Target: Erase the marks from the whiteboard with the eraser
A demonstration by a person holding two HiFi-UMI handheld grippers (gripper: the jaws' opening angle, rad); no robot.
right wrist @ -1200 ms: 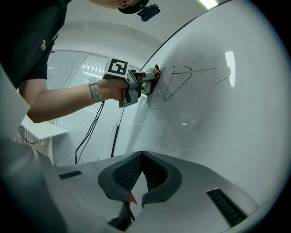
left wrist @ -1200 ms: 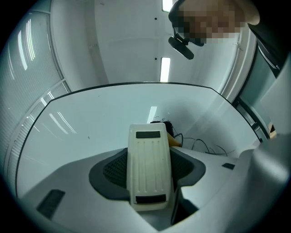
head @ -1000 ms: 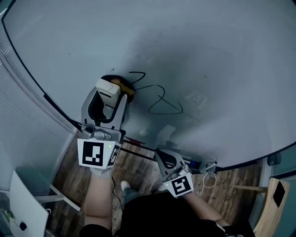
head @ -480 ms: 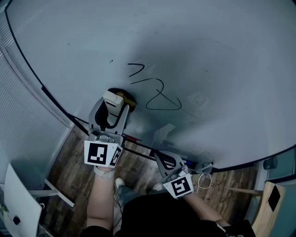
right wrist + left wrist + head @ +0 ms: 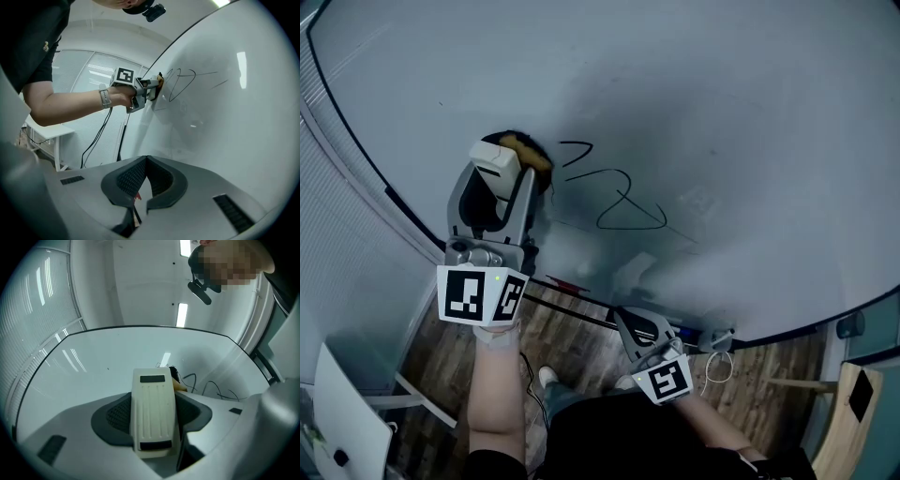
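The whiteboard [image 5: 694, 103] fills most of the head view and carries a black scribble [image 5: 623, 202], also visible in the right gripper view [image 5: 180, 82]. My left gripper [image 5: 502, 173] is shut on the eraser [image 5: 494, 157], a cream block [image 5: 152, 413] with a yellow and black felt [image 5: 525, 145]. The felt presses on the board just left of the scribble's top stroke. My right gripper [image 5: 642, 328] hangs low by the board's bottom edge; its jaws [image 5: 146, 159] meet with nothing between them.
The board's dark frame [image 5: 366, 159] runs down the left beside window blinds [image 5: 337, 253]. A ledge with a red marker [image 5: 572, 281] lies under the board. Below are wood floor [image 5: 572, 337], a white desk [image 5: 347, 412] and a wooden chair [image 5: 853, 403].
The left gripper with the eraser dipped down the board half a second ago and has now risen up and to the left, beside the scribble's top. The right gripper has stayed low.
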